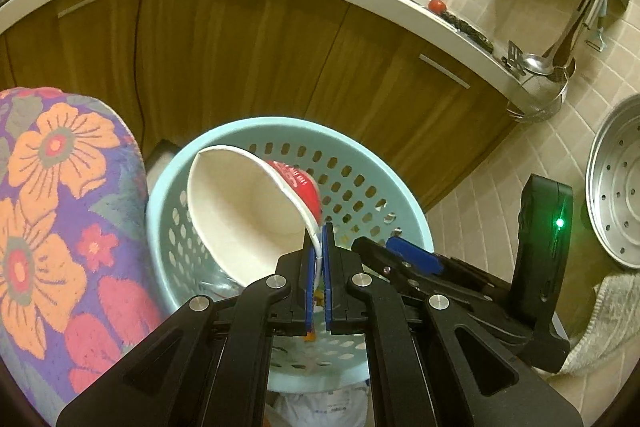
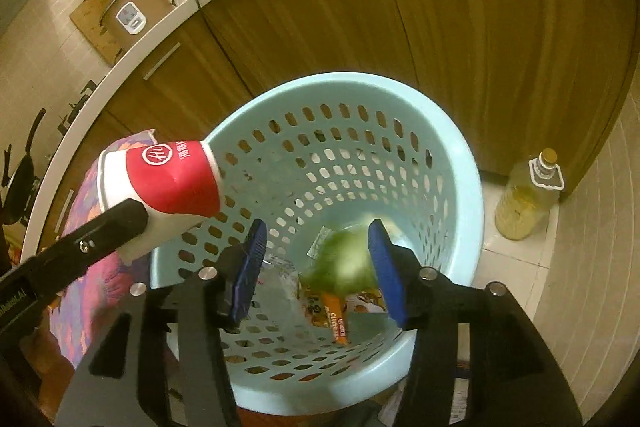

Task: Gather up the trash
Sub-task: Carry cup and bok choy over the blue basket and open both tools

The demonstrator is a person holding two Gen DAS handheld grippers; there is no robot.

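My left gripper point(image 1: 319, 227) is shut on the rim of a red-and-white paper cup point(image 1: 256, 203), which hangs tilted over a light-blue perforated basket point(image 1: 280, 125). In the right wrist view the cup point(image 2: 168, 179) is at the left, over the basket's rim point(image 2: 460, 155), with one black finger point(image 2: 116, 223) of the left gripper on it. My right gripper point(image 2: 317, 227) stands open above the basket. A blurred green thing point(image 2: 344, 263) is in the air below its pads, close to the right one and not pinched. An orange wrapper point(image 2: 336, 315) and clear plastic point(image 2: 280, 283) lie at the bottom.
A floral cushion point(image 1: 60, 207) presses against the basket's left side. Wooden cabinets point(image 1: 240, 59) under a white counter stand behind. A bottle of oil point(image 2: 524, 199) stands on the floor right of the basket. A metal steamer tray point(image 1: 616, 187) and a white towel point(image 1: 600, 319) are at the right.
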